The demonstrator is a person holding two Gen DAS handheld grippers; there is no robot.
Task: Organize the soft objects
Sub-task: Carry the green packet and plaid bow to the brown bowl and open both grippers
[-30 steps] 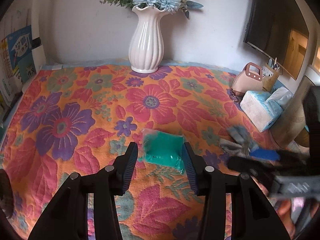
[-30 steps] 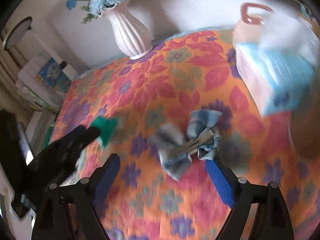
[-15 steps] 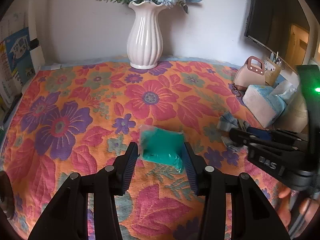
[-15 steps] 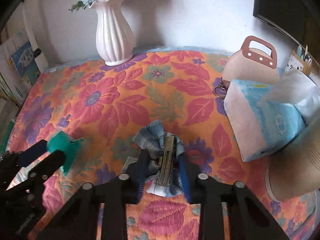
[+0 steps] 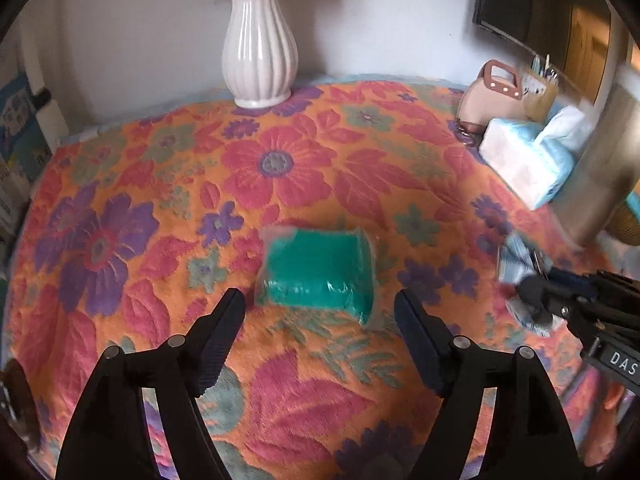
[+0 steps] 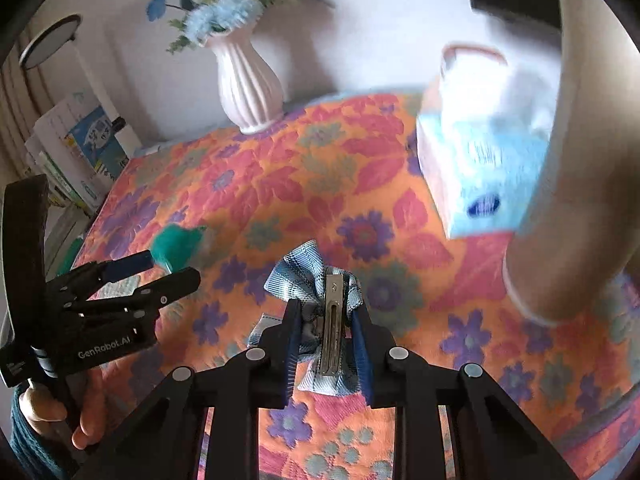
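**Bow clip clamped on the right; green packet let go on the left**

Left gripper (image 5: 320, 312): jaws have just been opening and now stand wide. The green packet (image 5: 318, 270), soft green stuff in a clear wrapper, lies flat on the floral bedspread (image 5: 276, 168) just ahead of the fingertips. Neither pad touches it. Half a second ago the pads flanked the packet closely; now there is clear cloth on both sides. Reads as a release, with the packet set down near the middle of the spread.

Right gripper (image 6: 326, 328): clenched on the blue plaid bow clip (image 6: 312, 276). Jaws were wide a second ago with the bow lying loose between them; now both pads pinch the bunched fabric, and the metal clip bar (image 6: 332, 320) runs upright between them. In the left wrist view the bow shows at the right edge, bunched at the right gripper's tip. Whether it is clear of the cloth I cannot tell.

Surroundings: white ribbed vase (image 5: 260, 56) at the back wall; tissue pack (image 6: 480, 168) well to the right. Right view is blurred there.

Judgement: one soft item looks placed and the second is secured. The bow likely goes beside the green packet next. The grip sits on loose fabric around the bar, so slipping is a risk.
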